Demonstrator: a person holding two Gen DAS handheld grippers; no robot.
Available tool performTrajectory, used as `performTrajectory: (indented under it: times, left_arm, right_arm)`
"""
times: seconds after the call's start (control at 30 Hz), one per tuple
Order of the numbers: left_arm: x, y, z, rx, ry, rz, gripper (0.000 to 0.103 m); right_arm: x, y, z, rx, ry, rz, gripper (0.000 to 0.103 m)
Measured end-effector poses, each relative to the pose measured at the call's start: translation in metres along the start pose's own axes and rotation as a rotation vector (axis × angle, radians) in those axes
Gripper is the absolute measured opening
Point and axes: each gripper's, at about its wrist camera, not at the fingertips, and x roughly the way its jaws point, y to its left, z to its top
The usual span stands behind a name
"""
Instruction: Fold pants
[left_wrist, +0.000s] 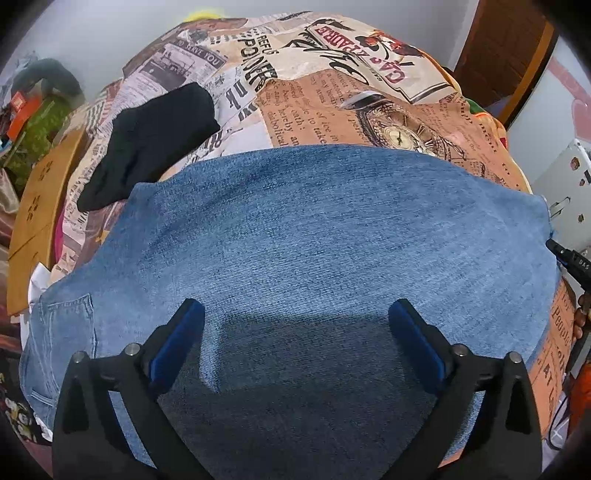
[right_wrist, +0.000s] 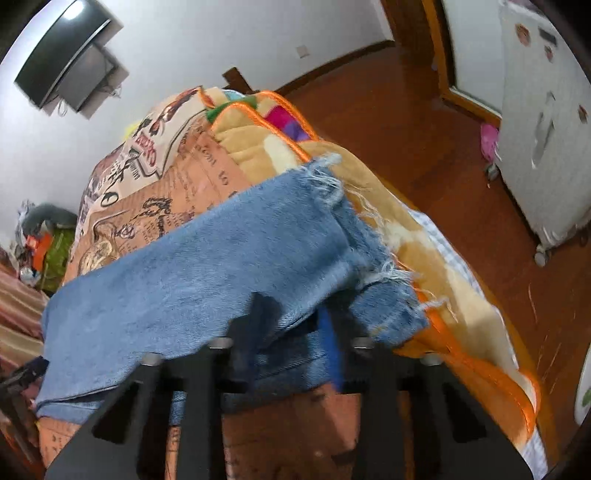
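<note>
Blue denim pants (left_wrist: 314, 236) lie spread across a bed with a newspaper-print cover (left_wrist: 332, 110). My left gripper (left_wrist: 295, 317) is open and hovers just above the denim, holding nothing; a back pocket (left_wrist: 62, 325) shows at the left. In the right wrist view the frayed leg ends (right_wrist: 354, 221) of the pants (right_wrist: 192, 266) are lifted and draped over my right gripper (right_wrist: 291, 325), which is shut on the denim near the hem. The right gripper also shows at the right edge of the left wrist view (left_wrist: 569, 258).
A black garment (left_wrist: 147, 144) lies on the bed beyond the pants. A wooden headboard (left_wrist: 40, 206) is at the left. A plush orange-edged blanket (right_wrist: 424, 258) hangs off the bed's side. Wooden floor (right_wrist: 443, 147) and a white cabinet (right_wrist: 543, 129) are to the right.
</note>
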Motion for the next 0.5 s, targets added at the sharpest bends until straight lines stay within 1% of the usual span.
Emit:
performTrajectory:
  times: [0.1, 0.17, 0.2, 0.23, 0.3, 0.37, 0.47, 0.5]
  left_arm:
    - [-0.001, -0.001, 0.002, 0.004, 0.028, -0.002, 0.102]
    - [-0.004, -0.001, 0.004, -0.004, 0.052, -0.044, 0.102]
    - [-0.008, -0.001, 0.005, -0.012, 0.054, -0.08, 0.102]
    - [-0.012, -0.001, 0.005, -0.019, 0.048, -0.101, 0.102]
    - [-0.021, -0.004, 0.006, -0.026, 0.021, -0.117, 0.102]
    - [-0.022, -0.009, 0.005, -0.015, 0.01, -0.11, 0.102]
    - [-0.013, -0.016, -0.004, -0.004, 0.042, -0.112, 0.101]
    - [-0.011, -0.02, -0.008, 0.015, 0.033, -0.087, 0.102]
  right_arm:
    - [-0.014, 0.006, 0.005, -0.06, -0.05, -0.026, 0.005]
    - [-0.034, 0.008, 0.01, -0.062, -0.114, -0.003, 0.005]
    - [-0.047, 0.008, 0.014, -0.055, -0.148, 0.012, 0.005]
    - [-0.055, 0.007, 0.016, -0.055, -0.161, 0.023, 0.004]
    - [-0.068, 0.008, 0.02, -0.069, -0.186, 0.016, 0.004]
    - [-0.063, 0.007, 0.018, -0.086, -0.159, -0.01, 0.004]
    - [-0.038, 0.001, 0.007, -0.081, -0.081, -0.052, 0.004]
    - [-0.027, -0.003, 0.002, -0.072, -0.049, -0.061, 0.004]
